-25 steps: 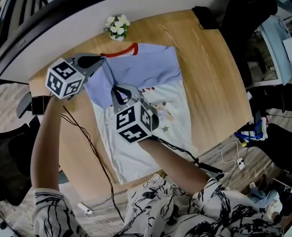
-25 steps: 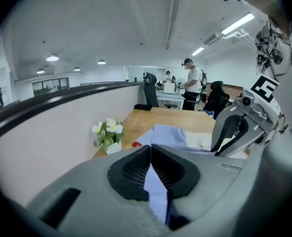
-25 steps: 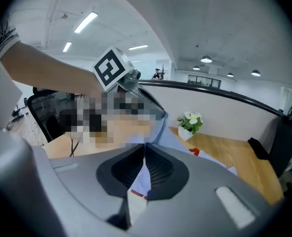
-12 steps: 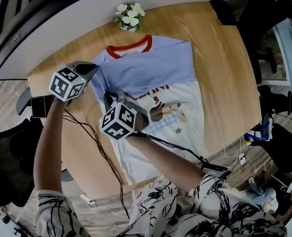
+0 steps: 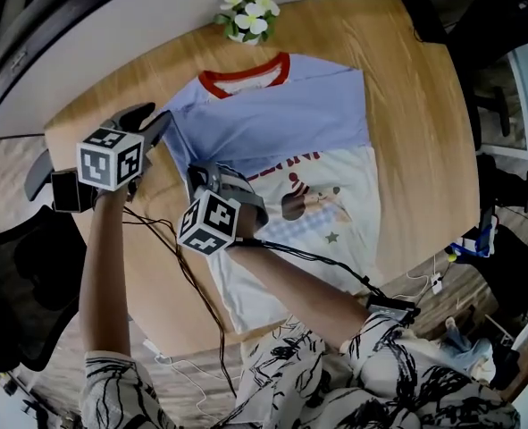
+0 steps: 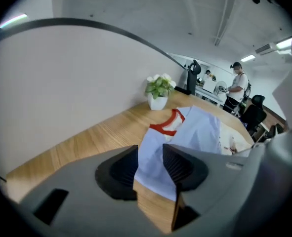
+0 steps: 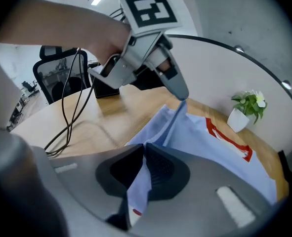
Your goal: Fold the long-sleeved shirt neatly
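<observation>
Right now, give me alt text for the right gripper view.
The right tool pinches a fold of the pale blue shirt on a wooden table. Ahead, the left tool, its jaws just opening with shirt cloth between them, tips down at the shirt's edge; a potted plant stands right.

"What did the left gripper (image 6: 149, 158) have between its jaws?"

"Pale blue cloth of the shirt (image 6: 197, 130), showing through the gap. The jaws had just been opening, and they stood apart (neither pad pressed the cloth)."

"And beyond them?"

"The shirt lay on the wooden table (image 6: 94, 137), its red collar (image 6: 166, 125) turned toward a potted plant (image 6: 158, 92) beside the curved wall (image 6: 62, 78). A person (image 6: 237, 89) stood far off, near a black chair (image 6: 254, 113)."
</observation>
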The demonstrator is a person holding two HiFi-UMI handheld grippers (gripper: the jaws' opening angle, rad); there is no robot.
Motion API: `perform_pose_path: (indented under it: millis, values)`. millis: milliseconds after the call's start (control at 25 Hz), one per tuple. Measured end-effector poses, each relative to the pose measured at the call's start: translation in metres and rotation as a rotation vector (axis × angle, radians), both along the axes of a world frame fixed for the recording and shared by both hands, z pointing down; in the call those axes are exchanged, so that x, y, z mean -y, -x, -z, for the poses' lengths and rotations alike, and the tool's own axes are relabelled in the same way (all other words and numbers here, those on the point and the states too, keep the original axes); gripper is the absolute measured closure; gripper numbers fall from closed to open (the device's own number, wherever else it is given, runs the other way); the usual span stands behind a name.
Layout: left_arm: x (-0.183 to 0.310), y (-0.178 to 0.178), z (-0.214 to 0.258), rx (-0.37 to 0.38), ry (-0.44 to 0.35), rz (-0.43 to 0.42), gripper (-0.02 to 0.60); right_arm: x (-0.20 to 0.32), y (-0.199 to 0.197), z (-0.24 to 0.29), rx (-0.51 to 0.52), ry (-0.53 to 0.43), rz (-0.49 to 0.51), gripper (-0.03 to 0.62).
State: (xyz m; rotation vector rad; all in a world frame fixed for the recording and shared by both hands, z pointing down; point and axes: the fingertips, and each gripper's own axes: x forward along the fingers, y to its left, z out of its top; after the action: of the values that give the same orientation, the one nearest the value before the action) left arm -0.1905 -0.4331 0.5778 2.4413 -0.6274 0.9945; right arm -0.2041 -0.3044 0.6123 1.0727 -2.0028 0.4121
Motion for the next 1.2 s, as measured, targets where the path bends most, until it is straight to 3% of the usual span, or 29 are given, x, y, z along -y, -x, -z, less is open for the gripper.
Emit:
perform_pose_path:
  millis: [160,200,240,320,400,560,760,960,1080,1120,1200]
  values:
    - [0.011,0.005,0.014,-0.072,0.038,0.143,0.435,-0.002,0.012,-0.004,0.016,-0.013,0.038,0.547]
    - [0.011,0.004,0.012,-0.075,0.036,0.145,0.451,-0.004,0.016,-0.002,0.03,-0.021,0.059,0.529]
    - [0.005,-0.001,0.008,-0.066,0.034,0.111,0.483,-0.006,0.022,0.003,0.049,-0.032,0.083,0.505]
    - [-0.016,-0.016,-0.002,-0.033,0.041,-0.013,0.48,-0.012,0.028,0.014,0.091,-0.052,0.117,0.461]
    - [-0.033,-0.021,-0.016,0.02,0.046,-0.096,0.48,-0.016,0.022,0.018,0.118,-0.041,0.095,0.457]
    - [-0.033,0.006,-0.043,0.151,0.022,-0.078,0.492,-0.019,-0.002,0.007,0.139,0.033,-0.007,0.475]
    - [-0.032,0.019,-0.054,0.179,0.007,-0.043,0.494,-0.015,0.011,0.003,0.122,0.043,-0.013,0.436]
    - [-0.03,0.018,-0.056,0.19,0.008,-0.032,0.499,-0.002,-0.013,0.012,0.013,-0.047,-0.117,0.451]
    - [-0.029,0.017,-0.058,0.191,-0.002,-0.032,0.5,0.003,-0.005,0.009,-0.004,-0.086,-0.048,0.462]
    - [-0.029,0.017,-0.058,0.188,-0.003,-0.028,0.5,0.004,0.001,0.006,-0.01,-0.084,-0.016,0.535]
    - [-0.03,0.018,-0.058,0.181,-0.001,-0.017,0.5,0.004,0.012,0.006,-0.017,-0.101,0.031,0.569]
